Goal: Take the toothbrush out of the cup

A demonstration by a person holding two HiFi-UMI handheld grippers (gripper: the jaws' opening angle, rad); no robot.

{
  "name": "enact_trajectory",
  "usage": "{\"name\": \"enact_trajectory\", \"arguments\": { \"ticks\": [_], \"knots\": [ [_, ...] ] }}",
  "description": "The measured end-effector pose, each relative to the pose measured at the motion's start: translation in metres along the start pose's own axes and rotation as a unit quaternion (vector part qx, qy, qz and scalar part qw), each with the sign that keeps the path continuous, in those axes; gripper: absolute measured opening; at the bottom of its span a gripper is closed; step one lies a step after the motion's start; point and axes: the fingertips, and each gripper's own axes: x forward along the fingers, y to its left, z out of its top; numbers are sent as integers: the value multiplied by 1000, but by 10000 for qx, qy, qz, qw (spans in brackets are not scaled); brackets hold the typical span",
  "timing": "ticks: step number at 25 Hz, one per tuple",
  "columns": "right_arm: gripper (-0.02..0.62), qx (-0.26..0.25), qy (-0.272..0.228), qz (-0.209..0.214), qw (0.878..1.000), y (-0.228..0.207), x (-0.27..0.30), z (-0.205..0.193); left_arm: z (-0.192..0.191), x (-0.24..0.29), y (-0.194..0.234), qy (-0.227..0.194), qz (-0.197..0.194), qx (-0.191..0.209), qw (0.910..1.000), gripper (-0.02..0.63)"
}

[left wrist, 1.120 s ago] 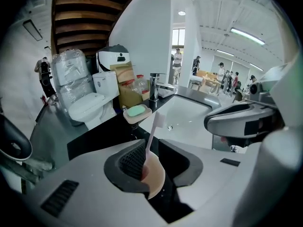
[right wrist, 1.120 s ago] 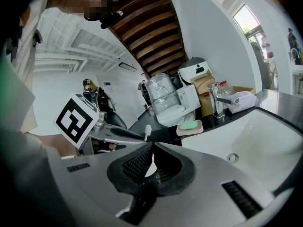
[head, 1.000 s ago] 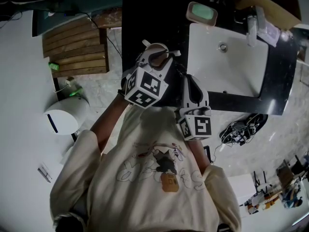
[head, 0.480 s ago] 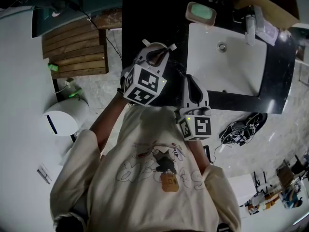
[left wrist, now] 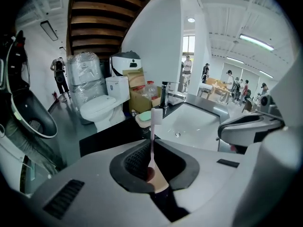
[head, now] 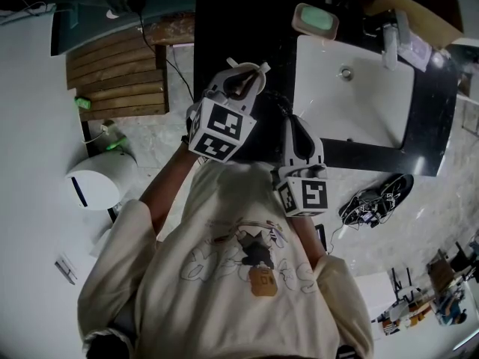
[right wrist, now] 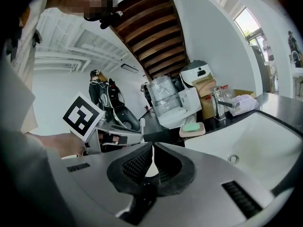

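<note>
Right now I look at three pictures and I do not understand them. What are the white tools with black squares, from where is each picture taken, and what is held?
There is no robot here. A person holds two hand tools, called grippers, each with two jaws. The marker cubes are part of them. One picture comes from a camera on the person's head, looking down. The other two come from cameras riding on each gripper, looking along its jaws. In front is a black counter with a white sink and a soap dish. The left gripper is shut on a toothbrush, which stands upright. The right gripper pinches a thin pale thing, probably the wall of the cup, but I cannot be sure.
</note>
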Motion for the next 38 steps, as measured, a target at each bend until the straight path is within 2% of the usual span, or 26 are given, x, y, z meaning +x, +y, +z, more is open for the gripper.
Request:
{"name": "enact_trajectory", "arguments": {
  "ticks": [7, 19, 38],
  "knots": [
    [23, -83, -67, 11, 9999, 10, -5, 0, -3, -16, 3, -173, 81, -176, 9997, 31],
    [23, -230, -186, 32, 9996, 35, -19, 0, 14, -62, 7, -1066, 256, -602, 9921, 31],
    [23, -475, -390, 113, 9980, 84, -50, -9, 12, -138, -12, -1795, 331, -619, 9813, 29]
  ]
}}
